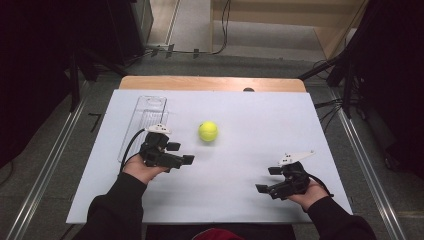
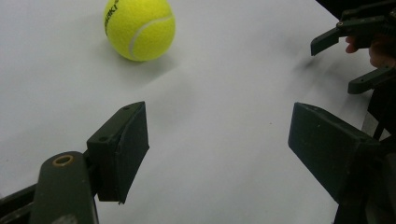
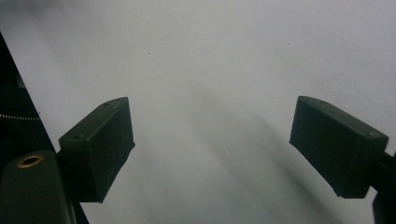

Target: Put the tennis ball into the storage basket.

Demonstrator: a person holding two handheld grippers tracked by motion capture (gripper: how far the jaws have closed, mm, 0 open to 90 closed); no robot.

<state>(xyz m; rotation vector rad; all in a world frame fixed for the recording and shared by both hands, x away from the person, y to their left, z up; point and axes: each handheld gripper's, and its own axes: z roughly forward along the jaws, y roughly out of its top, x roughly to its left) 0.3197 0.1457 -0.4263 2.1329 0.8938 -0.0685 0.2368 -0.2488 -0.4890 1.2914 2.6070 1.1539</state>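
Note:
A yellow-green tennis ball (image 1: pixel 208 131) rests on the white table top (image 1: pixel 240 115), a little left of centre. My left gripper (image 1: pixel 181 153) is held just left of and nearer than the ball, pointing right, open, with nothing between its jaws. In the left gripper view the ball (image 2: pixel 139 29) lies ahead and to the left, apart from the open left gripper (image 2: pixel 219 135). My right gripper (image 1: pixel 268 180) sits at the front right, pointing left, open and empty. In the right gripper view the right gripper (image 3: pixel 212 140) has bare white table between its fingertips.
A clear plastic tube-like container (image 1: pixel 145 125) lies lengthwise on the table's left side, behind the left hand. The other hand's gripper (image 2: pixel 359 51) appears at the upper right of the left gripper view. A wooden edge (image 1: pixel 210 83) borders the table's far side.

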